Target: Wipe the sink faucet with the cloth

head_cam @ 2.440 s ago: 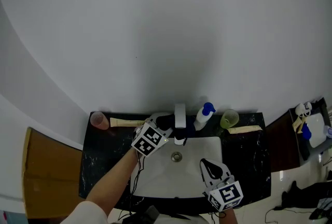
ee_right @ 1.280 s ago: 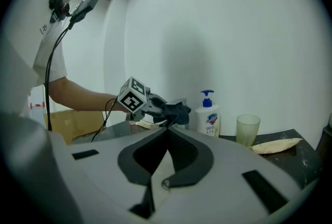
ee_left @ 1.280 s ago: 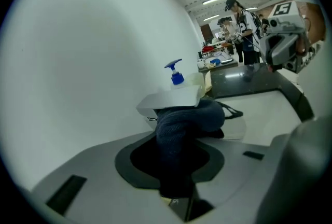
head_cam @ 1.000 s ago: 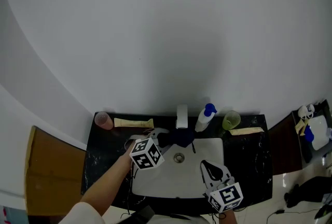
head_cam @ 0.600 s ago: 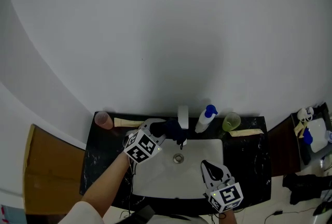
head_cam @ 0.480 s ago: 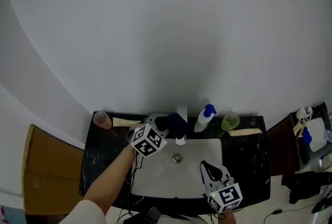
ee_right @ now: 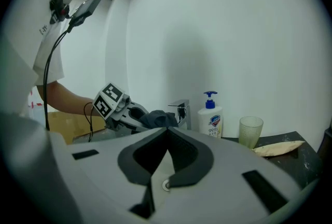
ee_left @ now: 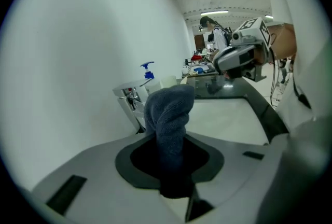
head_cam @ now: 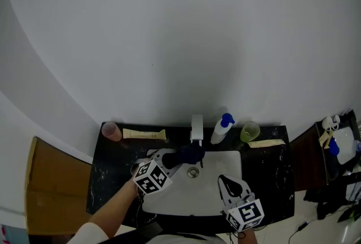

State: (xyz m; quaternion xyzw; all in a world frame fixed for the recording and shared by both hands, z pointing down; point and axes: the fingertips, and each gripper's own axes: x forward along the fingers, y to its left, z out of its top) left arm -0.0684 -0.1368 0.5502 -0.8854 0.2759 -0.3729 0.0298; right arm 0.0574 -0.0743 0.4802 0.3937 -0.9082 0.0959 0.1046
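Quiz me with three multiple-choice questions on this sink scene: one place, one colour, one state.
1. Where does the soap bottle stand relative to the faucet?
A) left of it
B) right of it, beside the green cup
C) on top of it
2. What colour is the cloth?
A) white
B) dark blue
C) red
3. What is the left tool doing?
A) gripping the cloth
B) standing open, empty
C) holding the soap bottle
Answers:
1 B: the head view shows it between faucet and green cup.
2 B: the bunched cloth looks dark blue.
3 A: its jaws clamp the cloth.
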